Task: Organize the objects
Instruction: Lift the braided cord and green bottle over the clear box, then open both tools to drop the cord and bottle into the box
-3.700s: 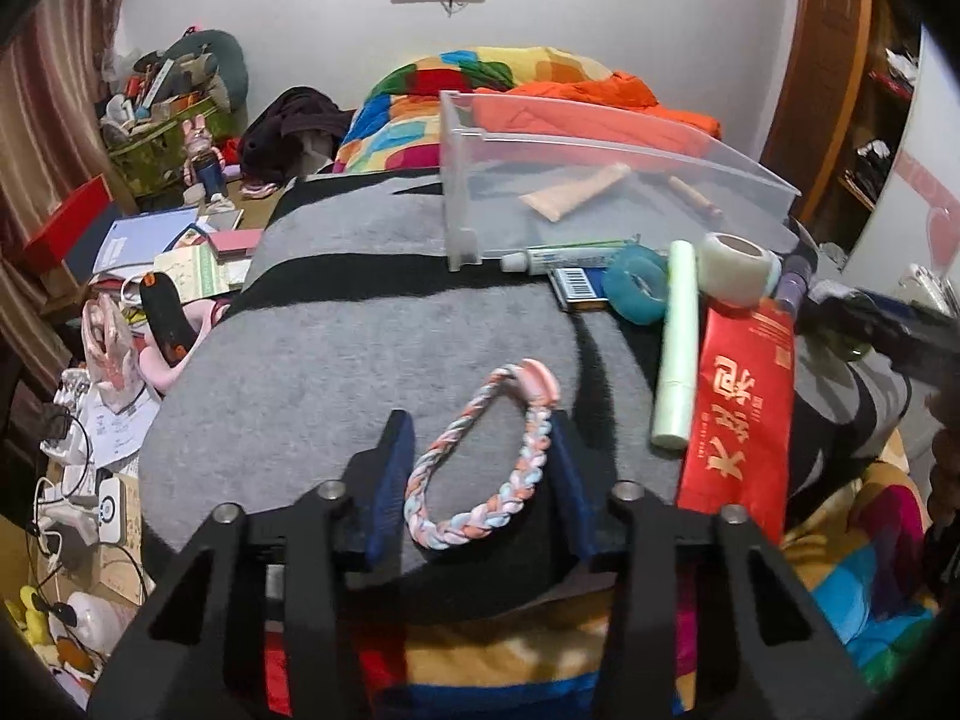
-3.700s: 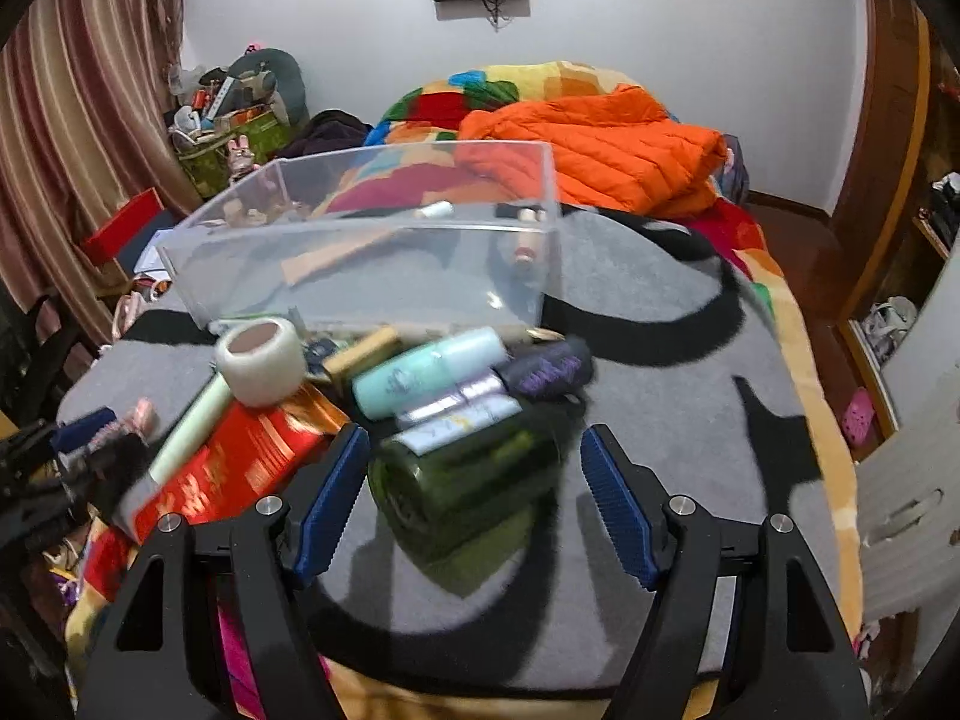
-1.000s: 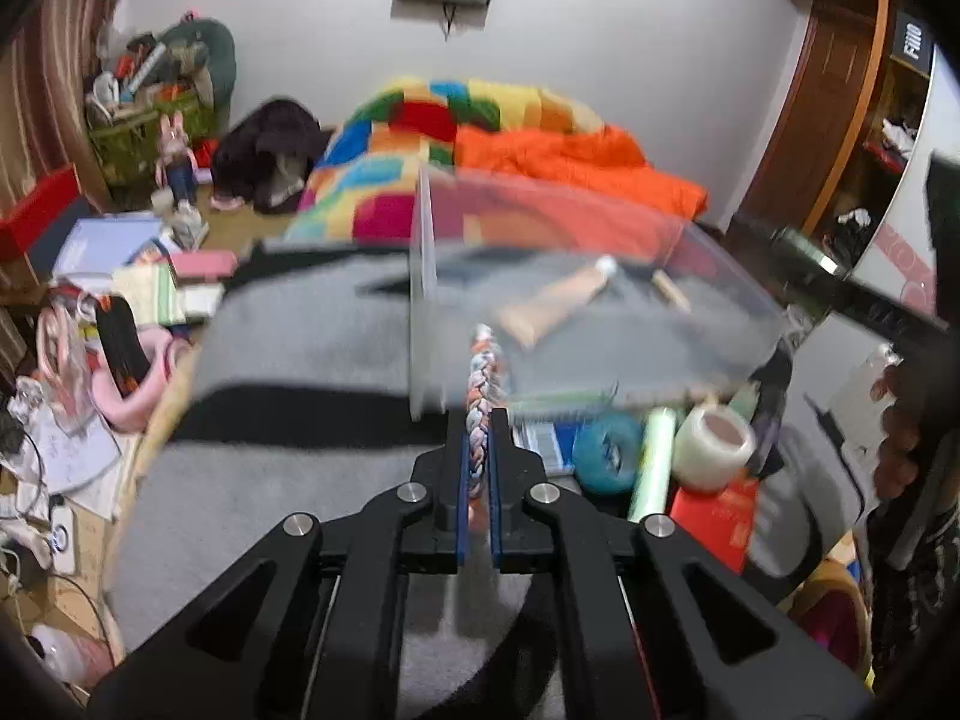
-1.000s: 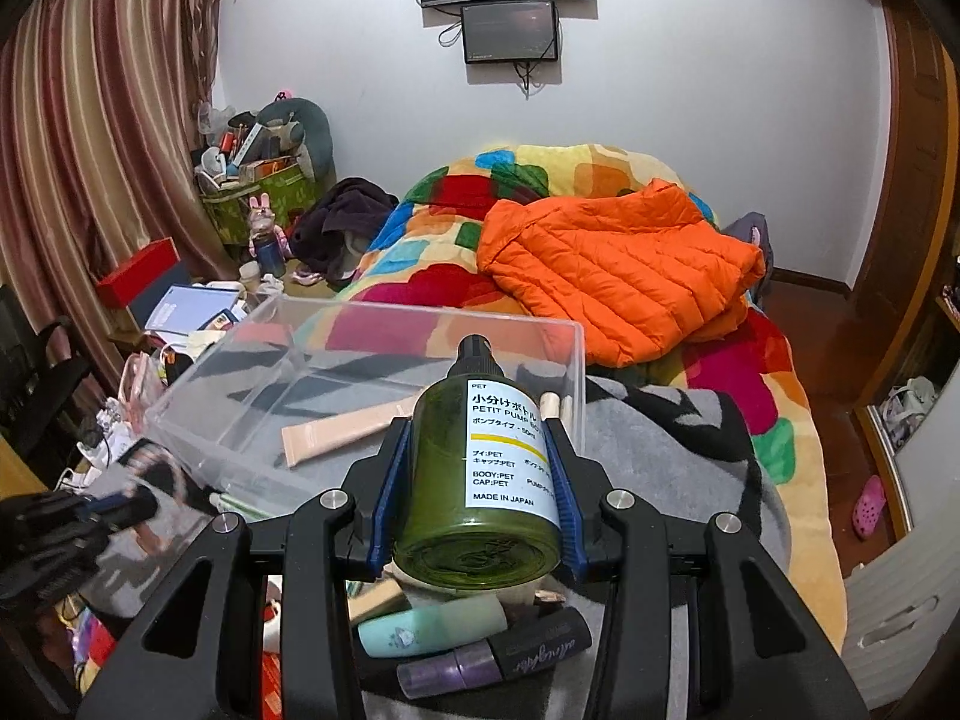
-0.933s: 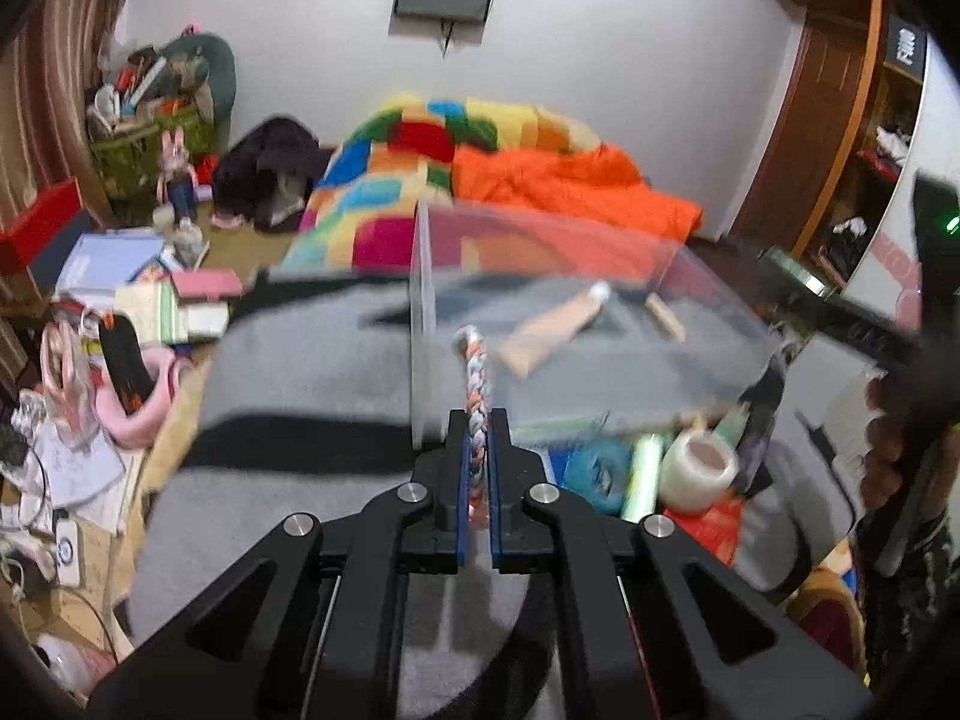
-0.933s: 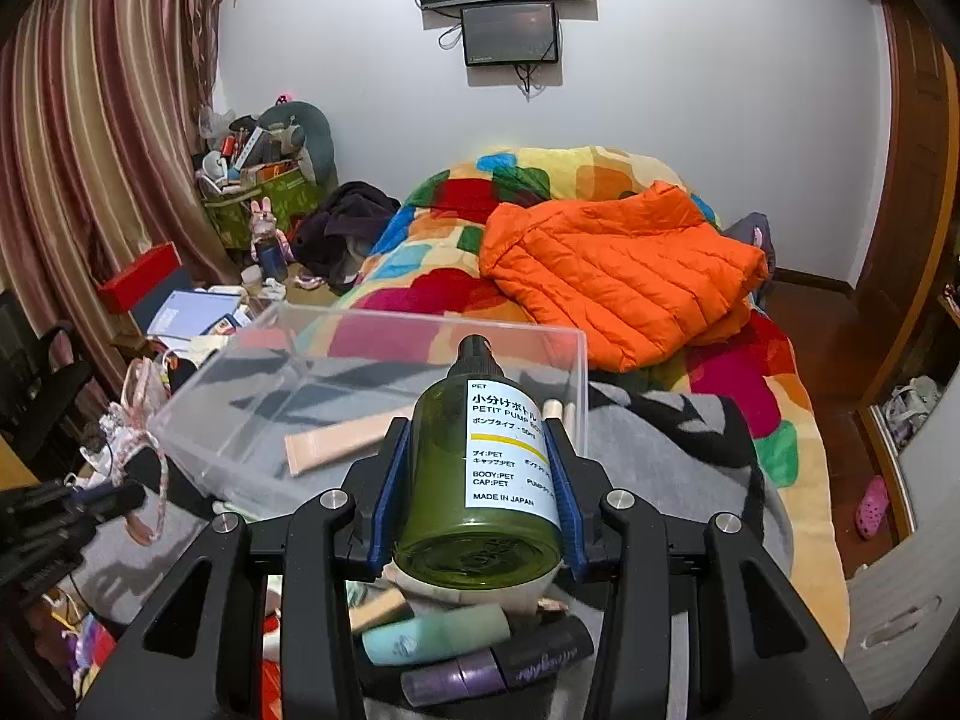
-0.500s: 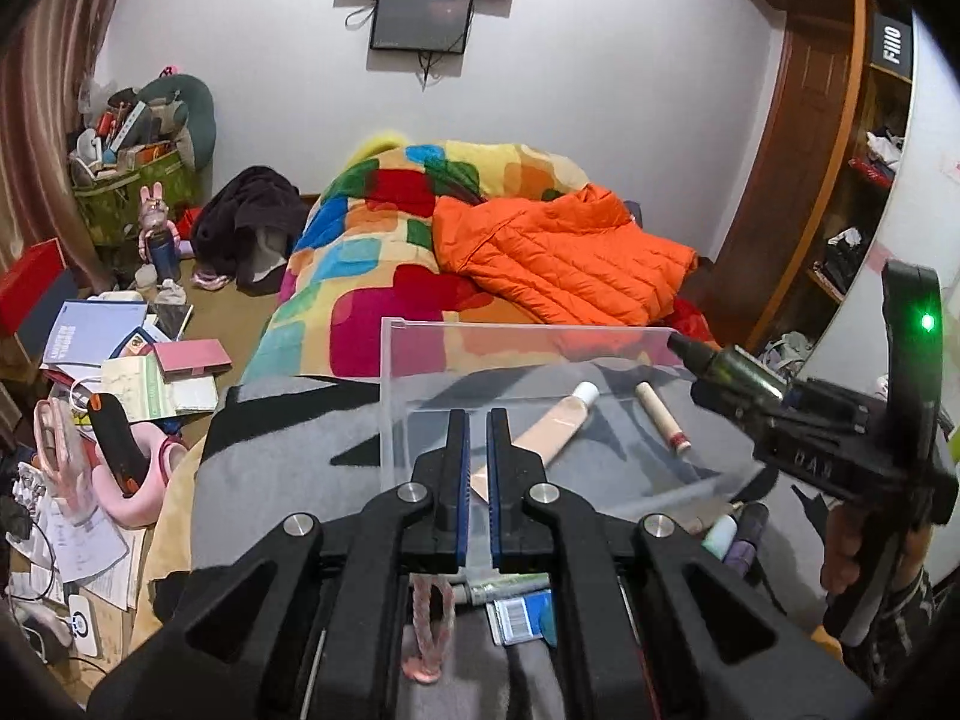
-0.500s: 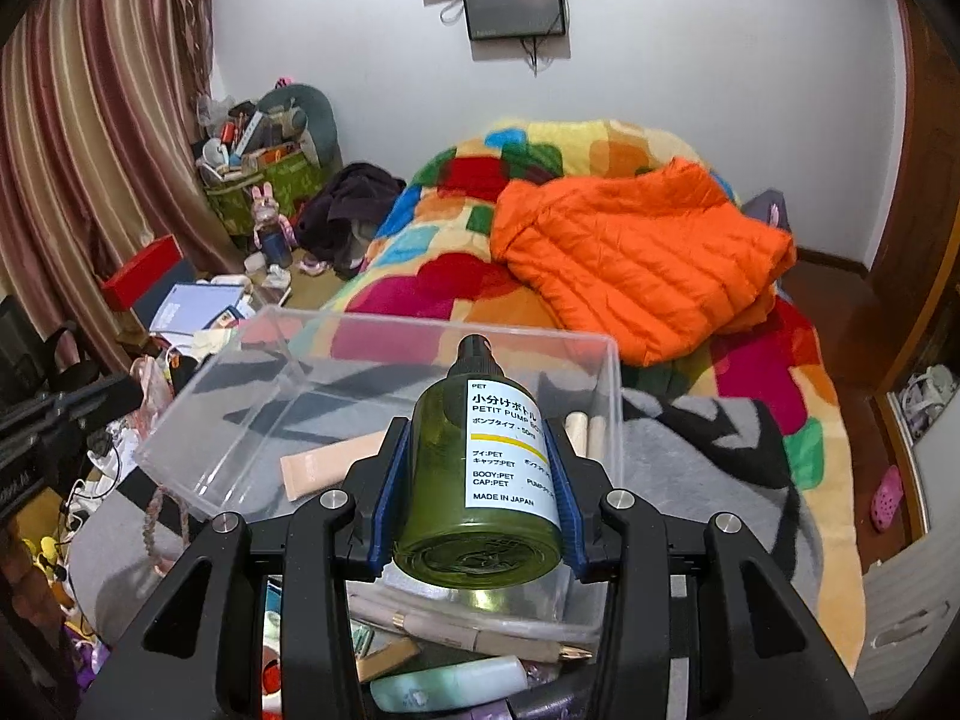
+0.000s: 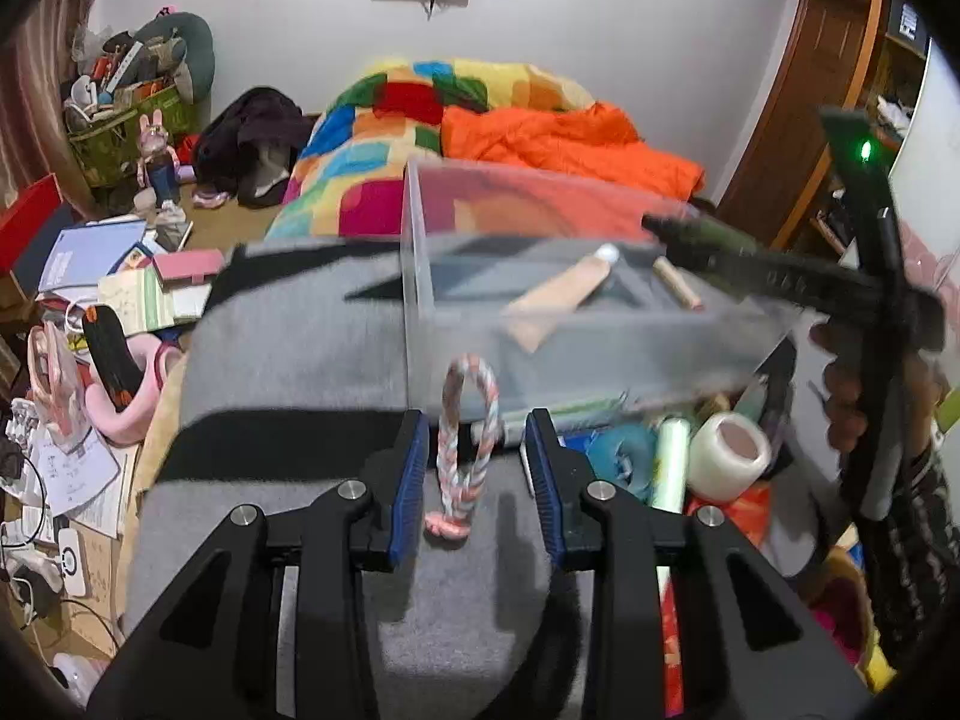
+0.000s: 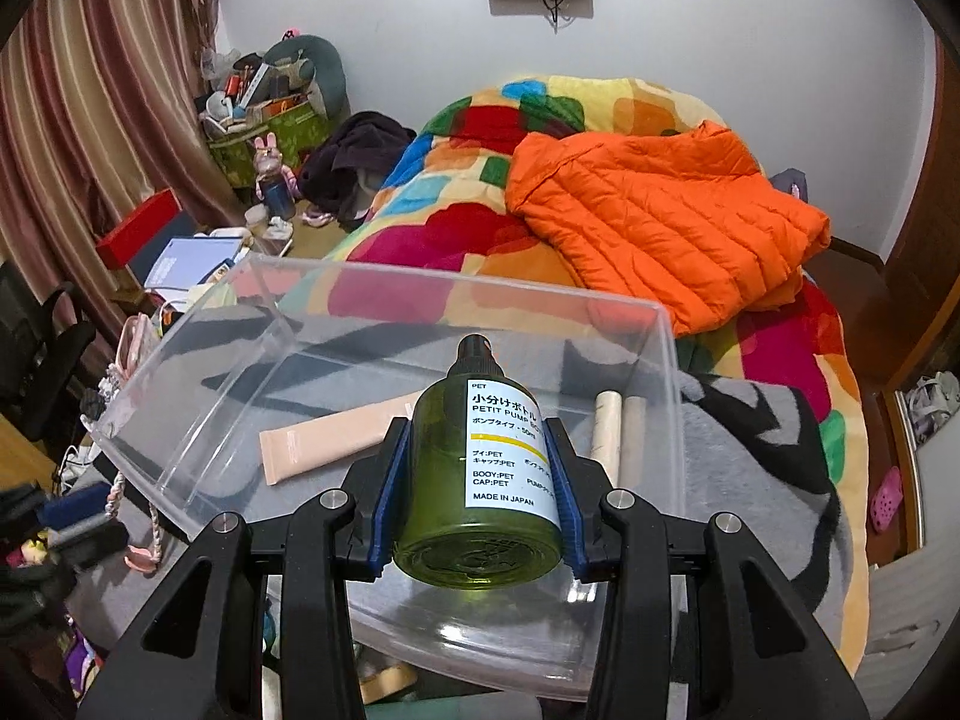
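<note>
My left gripper (image 9: 477, 468) is open. The pink-and-white braided loop (image 9: 465, 438) lies on the grey blanket between its fingers, just outside the near wall of the clear plastic bin (image 9: 576, 354). My right gripper (image 10: 477, 510) is shut on a green pump bottle (image 10: 486, 486) and holds it over the bin (image 10: 180, 402), nozzle pointing away. In the bin lie a peach tube (image 10: 336, 438) and two small sticks (image 10: 618, 432). The braided loop also shows in the right wrist view (image 10: 144, 522), outside the bin's left corner.
A tape roll (image 9: 729, 456), a pale green tube (image 9: 669, 462), a teal item (image 9: 618, 456) and a red packet (image 9: 732, 510) lie right of the left gripper. An orange jacket (image 10: 660, 216) lies on the quilt behind the bin. Clutter covers the floor at left (image 9: 90, 312).
My left gripper has opened and come down; the braided loop has dropped onto the blanket outside the bin. My right gripper has carried the bottle forward over the bin.
</note>
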